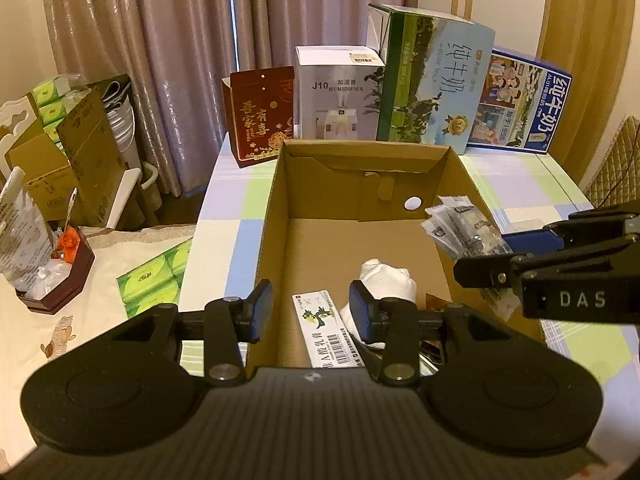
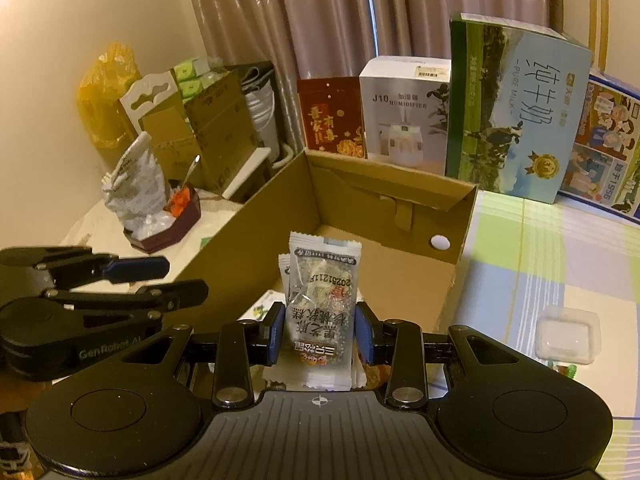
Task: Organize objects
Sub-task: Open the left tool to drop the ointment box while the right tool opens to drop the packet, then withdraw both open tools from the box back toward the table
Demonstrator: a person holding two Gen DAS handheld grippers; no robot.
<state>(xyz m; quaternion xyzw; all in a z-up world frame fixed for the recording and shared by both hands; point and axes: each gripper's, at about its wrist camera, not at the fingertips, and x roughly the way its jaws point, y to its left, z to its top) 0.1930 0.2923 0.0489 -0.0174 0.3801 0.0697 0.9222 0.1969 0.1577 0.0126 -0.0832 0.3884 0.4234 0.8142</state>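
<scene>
Lowest and nearest in the left wrist view, the left gripper [image 1: 311, 312], jaws spread wide with nothing between the blue pads, poised above the near end of an open cardboard box [image 1: 276, 216]. In the lower middle of that frame, on the box floor, from left to right: a white-and-green labelled carton [image 1: 326, 326] lying flat, then a white bundle [image 1: 386, 282] just beside it. At the right edge, the right gripper [image 1: 516, 248] reaching in sideways over the box's right wall, clamping a stack of clear snack packets [image 1: 464, 226]. In the right wrist view, those same packets [image 2: 322, 304] filling the lower middle of the frame, pinched upright between the closed-in pads above the box [image 2: 384, 280], with the left gripper [image 2: 176, 278] showing side-on at the left edge. Elsewhere in that view, a small clear plastic container [image 2: 568, 338] at the lower right on the checked tablecloth [image 2: 560, 264], apart from the box. Along the top of the left wrist frame, behind the box, left to right: a red gift box [image 1: 260, 116], a white humidifier box [image 1: 340, 92], a tall green-and-blue milk carton [image 1: 434, 80] and a blue milk carton [image 1: 524, 106], backed by curtains [image 1: 160, 40]. At the left edge, green tissue packs [image 1: 154, 280] on a cream surface.
</scene>
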